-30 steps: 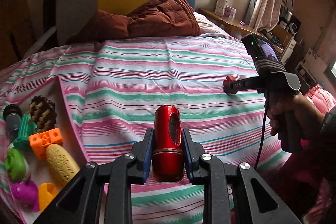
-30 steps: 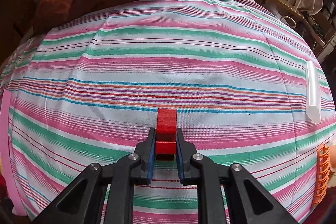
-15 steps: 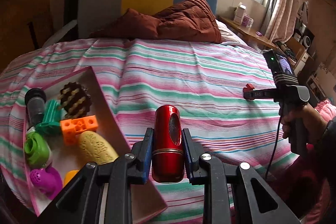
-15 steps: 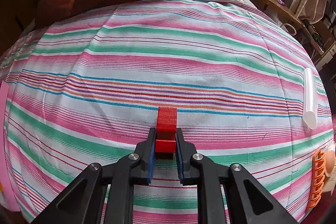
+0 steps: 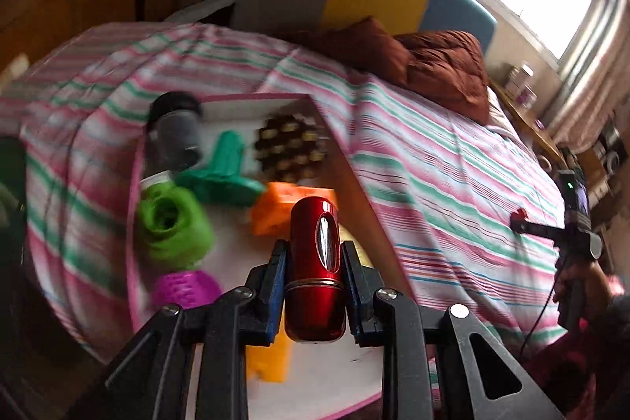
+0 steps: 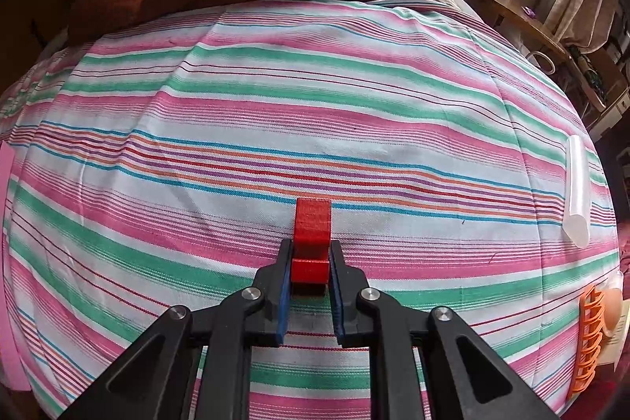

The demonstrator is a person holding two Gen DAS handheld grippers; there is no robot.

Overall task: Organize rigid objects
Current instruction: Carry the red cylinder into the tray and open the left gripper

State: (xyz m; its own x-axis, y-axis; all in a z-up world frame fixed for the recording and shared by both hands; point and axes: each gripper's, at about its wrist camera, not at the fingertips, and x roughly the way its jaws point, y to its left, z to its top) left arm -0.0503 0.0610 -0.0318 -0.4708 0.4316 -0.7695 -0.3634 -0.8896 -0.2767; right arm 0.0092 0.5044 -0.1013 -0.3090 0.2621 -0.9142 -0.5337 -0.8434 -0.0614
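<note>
Left claw (image 5: 315, 262) grips red canister (image 5: 315, 262) upright, tray (image 5: 346, 380) with toys directly below and ahead; right claw (image 6: 311, 262), clamped on red block (image 6: 312, 235), hangs over bare bedsheet (image 6: 275, 105).

Both wrist views over striped bedspread (image 6: 315, 105)
</note>
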